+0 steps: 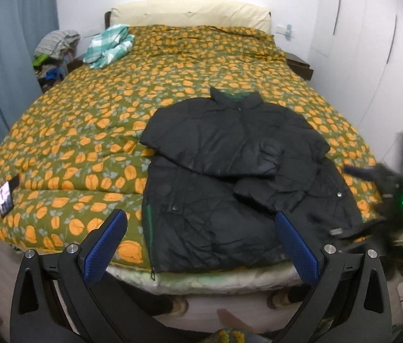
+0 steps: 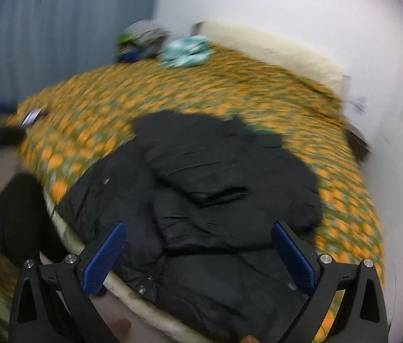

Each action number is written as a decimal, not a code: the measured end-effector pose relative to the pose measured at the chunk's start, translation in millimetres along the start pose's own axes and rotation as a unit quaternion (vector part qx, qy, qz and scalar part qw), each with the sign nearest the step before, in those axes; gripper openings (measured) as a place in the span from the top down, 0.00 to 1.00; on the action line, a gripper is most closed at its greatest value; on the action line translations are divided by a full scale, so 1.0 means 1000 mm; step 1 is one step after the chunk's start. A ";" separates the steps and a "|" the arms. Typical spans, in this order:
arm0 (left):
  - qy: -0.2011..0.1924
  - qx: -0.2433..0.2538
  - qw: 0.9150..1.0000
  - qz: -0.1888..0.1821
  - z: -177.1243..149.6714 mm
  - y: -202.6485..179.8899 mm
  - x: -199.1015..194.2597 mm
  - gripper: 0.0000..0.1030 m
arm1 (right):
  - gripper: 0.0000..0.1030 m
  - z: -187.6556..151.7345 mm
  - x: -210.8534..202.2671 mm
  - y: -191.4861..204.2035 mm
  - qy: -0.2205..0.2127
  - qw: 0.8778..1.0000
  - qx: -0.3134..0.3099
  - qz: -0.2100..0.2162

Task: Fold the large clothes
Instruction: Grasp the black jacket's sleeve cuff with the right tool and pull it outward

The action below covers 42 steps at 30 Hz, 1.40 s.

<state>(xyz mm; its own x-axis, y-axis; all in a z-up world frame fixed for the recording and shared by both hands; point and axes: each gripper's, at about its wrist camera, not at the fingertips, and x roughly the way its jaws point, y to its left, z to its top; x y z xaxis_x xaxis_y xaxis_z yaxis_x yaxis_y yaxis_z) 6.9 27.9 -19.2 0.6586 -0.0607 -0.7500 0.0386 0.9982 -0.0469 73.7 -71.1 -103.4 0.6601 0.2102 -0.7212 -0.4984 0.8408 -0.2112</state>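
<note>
A black puffer jacket (image 1: 230,171) lies on the bed near the front edge, both sleeves folded across its chest, collar toward the headboard. My left gripper (image 1: 201,228) is open and empty, held above the jacket's lower hem. The right gripper appears blurred at the right edge of the left wrist view (image 1: 395,200) with a green light. In the right wrist view the jacket (image 2: 201,194) lies below my right gripper (image 2: 198,240), which is open and empty. That view is motion-blurred.
The bed carries an orange-flowered green quilt (image 1: 87,131). A teal checked cloth (image 1: 107,45) and a cream pillow (image 1: 190,14) lie near the headboard. A phone-like device (image 1: 5,197) lies at the left edge. White wardrobe doors (image 1: 373,43) stand at the right.
</note>
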 end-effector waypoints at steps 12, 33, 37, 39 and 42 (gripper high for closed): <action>0.030 -0.020 0.999 -0.002 -0.005 0.015 0.014 0.00 | 0.68 -0.011 0.114 -0.009 0.108 0.994 0.017 0.027; 0.002 0.072 0.997 -0.034 0.026 -0.020 0.035 0.00 | 0.54 -0.176 -0.156 -0.393 -0.030 0.833 0.447 -0.323; 0.018 0.123 0.991 -0.054 0.043 -0.031 0.071 0.00 | 0.28 -0.229 -0.156 -0.380 0.004 0.797 0.488 -0.355; 0.034 0.146 0.986 -0.073 0.050 -0.044 0.092 0.00 | 0.28 -0.235 -0.152 -0.350 0.008 0.807 0.482 -0.341; 0.056 0.189 0.974 -0.112 0.062 -0.082 0.131 0.00 | 0.27 -0.233 -0.135 -0.295 0.013 0.833 0.458 -0.309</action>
<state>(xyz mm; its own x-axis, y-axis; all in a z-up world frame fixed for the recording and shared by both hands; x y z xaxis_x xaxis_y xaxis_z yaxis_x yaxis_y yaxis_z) 136.8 -61.4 -72.7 0.5167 -0.2557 -0.8171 0.4604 0.8876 0.0134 0.3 -463.5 -97.7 0.6134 -0.4048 -0.6782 0.5784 0.8149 0.0368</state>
